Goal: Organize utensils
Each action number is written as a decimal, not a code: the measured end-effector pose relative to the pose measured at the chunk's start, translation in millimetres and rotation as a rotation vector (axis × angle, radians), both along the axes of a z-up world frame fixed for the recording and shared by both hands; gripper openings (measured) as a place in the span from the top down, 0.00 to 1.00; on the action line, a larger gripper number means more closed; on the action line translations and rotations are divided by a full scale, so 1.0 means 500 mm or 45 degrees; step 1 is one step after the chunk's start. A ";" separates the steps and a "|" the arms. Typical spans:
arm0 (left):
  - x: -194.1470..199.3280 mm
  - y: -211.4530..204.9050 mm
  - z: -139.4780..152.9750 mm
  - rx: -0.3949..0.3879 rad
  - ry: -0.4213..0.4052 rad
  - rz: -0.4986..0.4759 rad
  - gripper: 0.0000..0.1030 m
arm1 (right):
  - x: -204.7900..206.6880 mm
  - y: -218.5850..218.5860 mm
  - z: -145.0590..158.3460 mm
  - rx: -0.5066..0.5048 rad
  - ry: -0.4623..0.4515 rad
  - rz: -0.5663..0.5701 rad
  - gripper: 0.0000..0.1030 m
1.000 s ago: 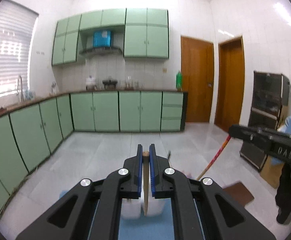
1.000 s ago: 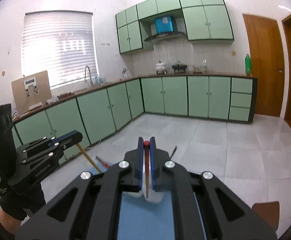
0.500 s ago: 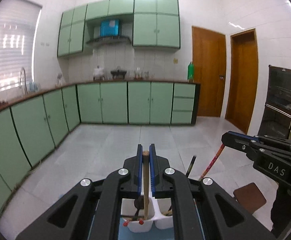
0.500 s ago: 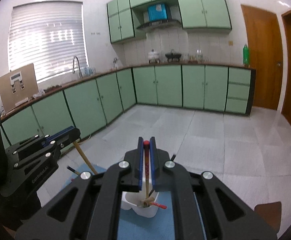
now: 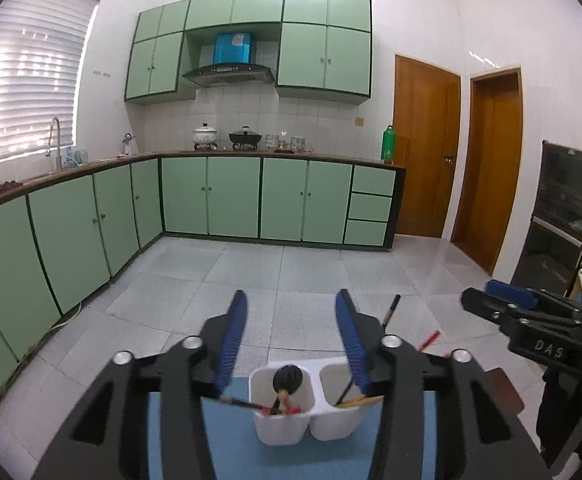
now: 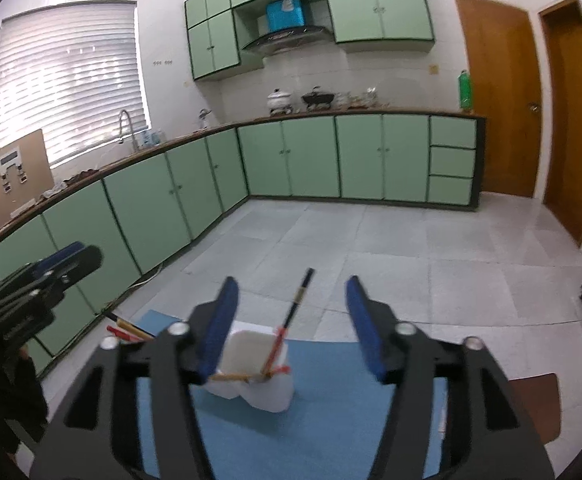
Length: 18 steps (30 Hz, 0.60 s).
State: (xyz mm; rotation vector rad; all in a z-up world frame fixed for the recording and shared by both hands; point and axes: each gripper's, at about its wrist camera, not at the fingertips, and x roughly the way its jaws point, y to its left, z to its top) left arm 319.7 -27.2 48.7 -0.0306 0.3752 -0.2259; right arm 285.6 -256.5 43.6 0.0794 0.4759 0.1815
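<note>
Between the left claw (image 5: 291, 336) and the right claw (image 6: 291, 320), both now spread wide after pinching sticks half a second ago, the white holder (image 5: 303, 408) on the blue mat (image 6: 331, 432) keeps the released chopsticks (image 6: 287, 332); this drop-off looks finished.

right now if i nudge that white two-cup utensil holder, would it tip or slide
The white holder looks like thin plastic, so probably light. Long utensils such as the black-tipped chopstick lean well above its rim, so a high push might tip it. A low push would likely slide it across the blue mat.
</note>
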 end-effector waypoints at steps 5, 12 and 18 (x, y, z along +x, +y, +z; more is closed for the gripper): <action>-0.079 0.024 -0.019 -0.015 -0.005 0.010 0.34 | -0.093 -0.026 -0.018 -0.062 -0.049 -0.093 0.11; -0.170 0.046 -0.099 -0.044 0.095 0.018 0.16 | -0.214 -0.041 -0.108 -0.066 0.035 -0.116 0.05; -0.241 0.049 -0.175 0.003 0.196 0.052 0.09 | -0.297 -0.013 -0.184 -0.084 0.126 -0.098 0.05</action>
